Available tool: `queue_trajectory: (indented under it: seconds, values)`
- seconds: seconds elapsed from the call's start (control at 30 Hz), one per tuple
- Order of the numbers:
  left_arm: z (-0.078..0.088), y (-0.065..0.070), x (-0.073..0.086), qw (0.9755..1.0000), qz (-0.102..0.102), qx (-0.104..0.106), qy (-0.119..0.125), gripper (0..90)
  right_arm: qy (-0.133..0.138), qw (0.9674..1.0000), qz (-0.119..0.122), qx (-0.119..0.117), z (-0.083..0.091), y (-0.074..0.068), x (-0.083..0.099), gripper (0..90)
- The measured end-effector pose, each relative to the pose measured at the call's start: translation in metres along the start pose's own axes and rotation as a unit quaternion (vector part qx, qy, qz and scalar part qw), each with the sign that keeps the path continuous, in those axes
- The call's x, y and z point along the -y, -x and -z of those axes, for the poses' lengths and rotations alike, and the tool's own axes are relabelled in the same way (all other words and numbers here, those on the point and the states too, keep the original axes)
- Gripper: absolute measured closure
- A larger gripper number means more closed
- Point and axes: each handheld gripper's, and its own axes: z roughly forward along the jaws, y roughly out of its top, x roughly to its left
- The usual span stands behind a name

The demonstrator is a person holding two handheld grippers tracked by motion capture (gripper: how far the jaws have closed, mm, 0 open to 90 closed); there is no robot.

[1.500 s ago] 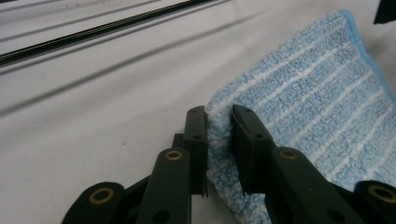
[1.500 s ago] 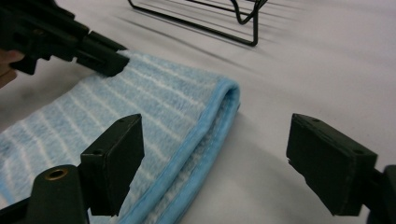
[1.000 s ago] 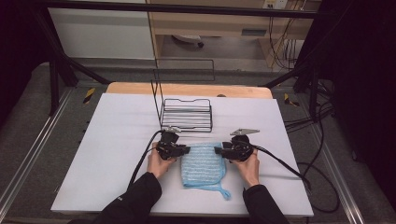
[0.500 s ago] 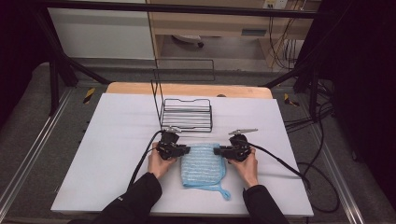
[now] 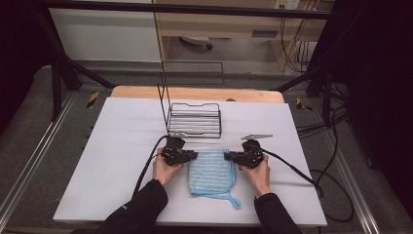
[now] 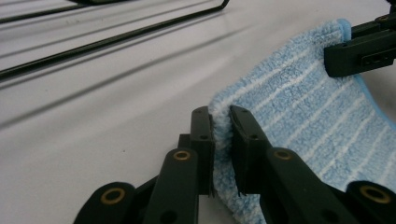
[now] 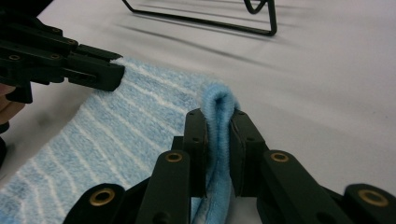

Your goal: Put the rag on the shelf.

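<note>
With each far corner of the striped blue cloth (image 5: pixel 212 171) pinched between closed jaws, the left gripper (image 5: pixel 191 156) and right gripper (image 5: pixel 229 156) seem set to lift it flat off the white table (image 5: pixel 112 146), just before the wire rack (image 5: pixel 195 120).

Blue cloth (image 6: pixel 299 121): lower portion cut off by frame edge in left gripper view. Pinched edges concealed between jaws. Wire rack (image 7: pixel 205 16): top cropped in right gripper view.

Your white-covered table (image 5: pixel 112 161) carries a black wire rack (image 5: pixel 195 120) and, nearer you, a blue striped cloth (image 5: pixel 212 170).
</note>
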Motion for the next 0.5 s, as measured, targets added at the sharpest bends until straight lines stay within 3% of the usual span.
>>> queue_trajectory:
  seconds: [0.2, 0.5]
  values:
    - [0.012, 0.002, -0.004, 0.9995, 0.001, 0.015, 0.029, 79.5, 0.023, 0.9997, 0.000, -0.010, 0.011, -0.004, -0.003, 79.5]
    - [0.029, 0.009, -0.012, 0.9980, -0.010, 0.018, 0.060, 79.3, 0.061, 0.9979, 0.012, -0.017, 0.027, -0.013, -0.008, 79.7]
